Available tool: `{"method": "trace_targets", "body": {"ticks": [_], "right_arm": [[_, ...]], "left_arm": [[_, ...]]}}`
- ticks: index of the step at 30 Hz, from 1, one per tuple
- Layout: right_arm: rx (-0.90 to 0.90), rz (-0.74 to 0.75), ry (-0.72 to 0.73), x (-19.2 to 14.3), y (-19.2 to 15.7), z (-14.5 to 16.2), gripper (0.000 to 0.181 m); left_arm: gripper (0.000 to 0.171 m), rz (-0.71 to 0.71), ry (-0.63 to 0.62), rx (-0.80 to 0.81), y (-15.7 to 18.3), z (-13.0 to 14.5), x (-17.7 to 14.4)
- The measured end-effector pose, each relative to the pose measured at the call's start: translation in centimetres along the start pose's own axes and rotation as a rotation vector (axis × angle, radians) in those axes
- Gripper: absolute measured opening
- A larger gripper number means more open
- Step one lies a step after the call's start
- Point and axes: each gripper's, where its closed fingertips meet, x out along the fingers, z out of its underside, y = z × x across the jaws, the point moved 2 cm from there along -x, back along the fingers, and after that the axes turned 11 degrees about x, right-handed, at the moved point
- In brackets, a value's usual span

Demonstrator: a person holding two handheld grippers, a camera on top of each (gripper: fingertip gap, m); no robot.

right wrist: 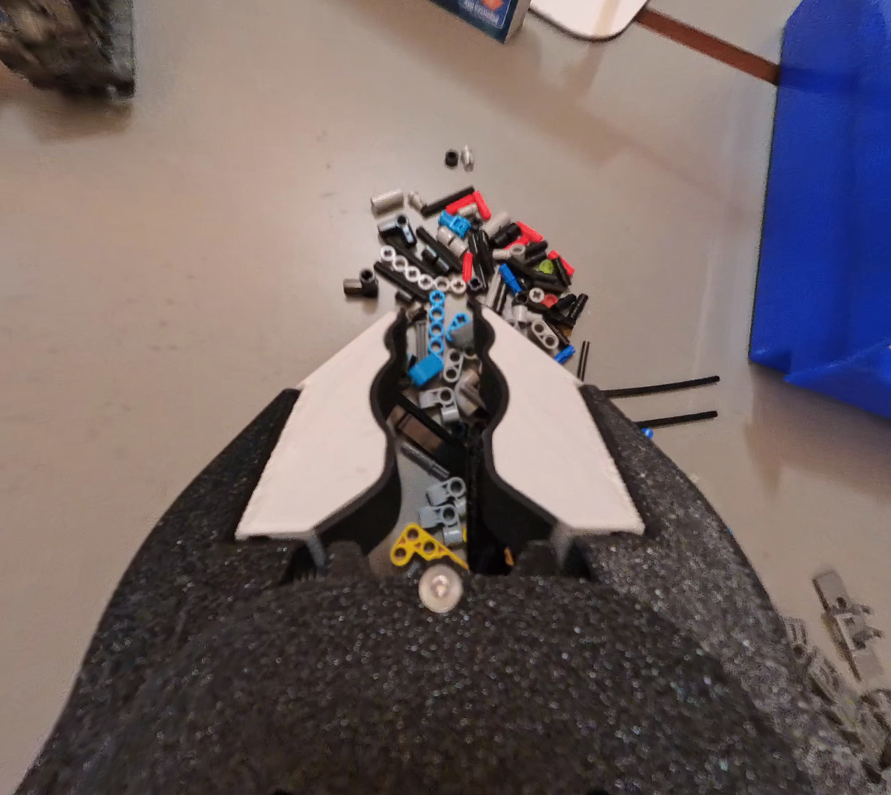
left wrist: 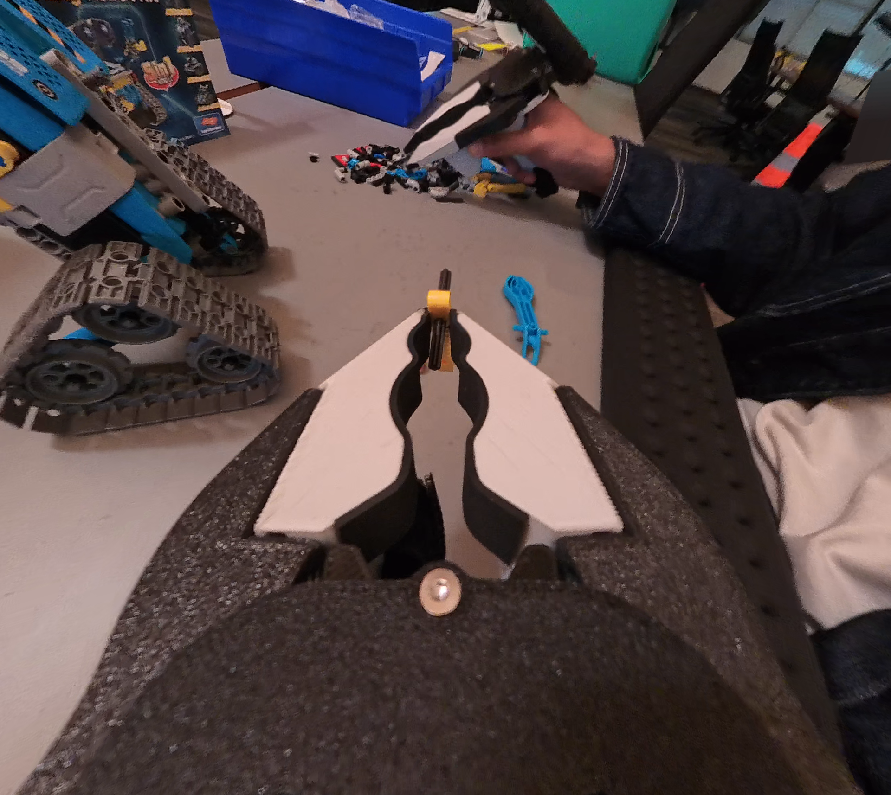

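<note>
- Above the grey table (left wrist: 366,213), the left gripper (left wrist: 439,319) pinches a yellow piece on a black axle (left wrist: 438,328), tips holding it steady.
- Right gripper (right wrist: 436,314), slightly spread, hovers over the loose parts pile (right wrist: 482,261).

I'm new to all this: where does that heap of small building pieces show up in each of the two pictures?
Left wrist view: the pile of small parts lies far off, upper middle, under the right gripper, in front of the blue bin.
Right wrist view: the same pile fills the centre, just beyond and between the gripper's open fingers.
Shared landmark: the blue bin, at the right edge here.
</note>
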Motion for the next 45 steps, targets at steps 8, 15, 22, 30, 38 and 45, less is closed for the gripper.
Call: {"method": "trace_targets", "body": {"ticks": [8, 15, 22, 30, 38, 45], "right_arm": [[-0.192, -0.760, 0.222, -7.1, -14.8, -2.4, 0.038], [-0.263, -1.157, 0.215, -10.8, -27.1, -0.5, 0.020], [-0.323, -1.122, 0.202, -10.3, -28.0, 0.3, 0.012], [-0.315, -1.135, 0.198, -10.3, -28.1, 0.4, 0.003], [-0.248, -1.207, 0.127, -10.4, -28.2, 0.9, 0.003], [-0.313, -1.211, 0.131, -11.1, -28.2, 1.0, 0.002]], "left_arm": [[0.006, 0.097, 0.018, 0.086, 3.0, -1.0, 1.2], [0.006, 0.110, 0.008, 0.232, 5.3, -1.4, 2.8], [0.006, 0.121, 0.015, 0.211, 5.5, -1.5, 2.9], [0.006, 0.128, 0.012, 0.213, 5.6, -1.4, 2.9], [0.006, 0.122, 0.001, 0.271, 5.9, -1.3, 3.0], [0.006, 0.116, 0.018, 0.353, 6.5, -1.6, 2.7]]}}
